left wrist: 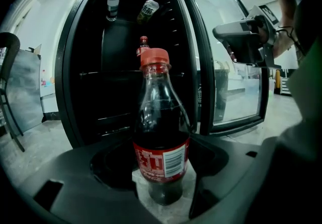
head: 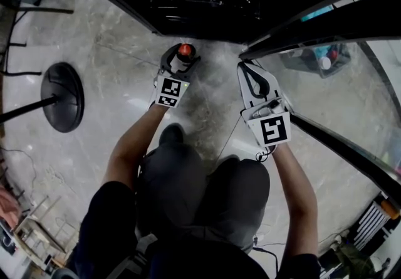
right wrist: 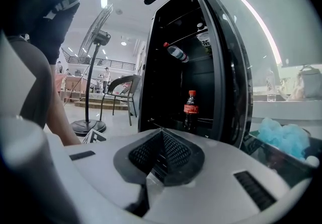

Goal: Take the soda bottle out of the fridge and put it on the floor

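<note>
A soda bottle (left wrist: 161, 162) with a red cap, red label and dark drink stands upright on the pale stone floor (head: 113, 64) in front of the open fridge (left wrist: 126, 67). My left gripper (head: 181, 61) is shut on it, one jaw against each side at label height; its base rests on the floor. In the head view only its red cap (head: 185, 51) shows between the jaws. My right gripper (head: 254, 80) is shut and empty, held beside the fridge door (head: 326, 21). A second soda bottle (right wrist: 190, 109) stands on a fridge shelf.
The glass fridge door (right wrist: 226, 67) stands open to the right. More bottles (right wrist: 177, 53) lie on upper shelves. A fan's round black base (head: 61, 97) sits on the floor to the left. The person's knees (head: 207, 190) are just behind the grippers.
</note>
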`<control>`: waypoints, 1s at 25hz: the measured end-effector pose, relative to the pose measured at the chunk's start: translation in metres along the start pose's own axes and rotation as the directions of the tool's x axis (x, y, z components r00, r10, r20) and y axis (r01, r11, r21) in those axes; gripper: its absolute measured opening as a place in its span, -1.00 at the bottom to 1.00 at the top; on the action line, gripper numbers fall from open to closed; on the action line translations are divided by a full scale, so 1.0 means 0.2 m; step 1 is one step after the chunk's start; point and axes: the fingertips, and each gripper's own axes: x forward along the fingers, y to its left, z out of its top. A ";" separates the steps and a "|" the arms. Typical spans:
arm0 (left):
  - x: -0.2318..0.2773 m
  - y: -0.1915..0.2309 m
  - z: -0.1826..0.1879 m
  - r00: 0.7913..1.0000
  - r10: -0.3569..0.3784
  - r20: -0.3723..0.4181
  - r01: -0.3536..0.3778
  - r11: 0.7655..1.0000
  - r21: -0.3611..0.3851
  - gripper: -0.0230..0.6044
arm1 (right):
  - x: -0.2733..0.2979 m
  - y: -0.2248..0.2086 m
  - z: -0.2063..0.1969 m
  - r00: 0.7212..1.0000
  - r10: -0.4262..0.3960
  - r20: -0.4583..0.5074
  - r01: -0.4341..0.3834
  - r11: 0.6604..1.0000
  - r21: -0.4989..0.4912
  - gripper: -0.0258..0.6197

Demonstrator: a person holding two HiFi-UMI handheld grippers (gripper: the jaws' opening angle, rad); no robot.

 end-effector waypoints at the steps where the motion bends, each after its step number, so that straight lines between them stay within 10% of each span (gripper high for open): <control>1: 0.00 0.00 -0.02 1.000 -0.002 -0.003 0.002 1.000 -0.001 0.09 | 0.00 0.00 -0.01 1.000 -0.003 0.000 0.003 1.000 0.005 -0.86; 25: -0.02 -0.01 -0.08 0.997 0.010 0.075 -0.013 0.999 0.040 0.10 | -0.01 0.05 -0.10 1.000 -0.011 0.000 0.011 1.000 0.024 -0.86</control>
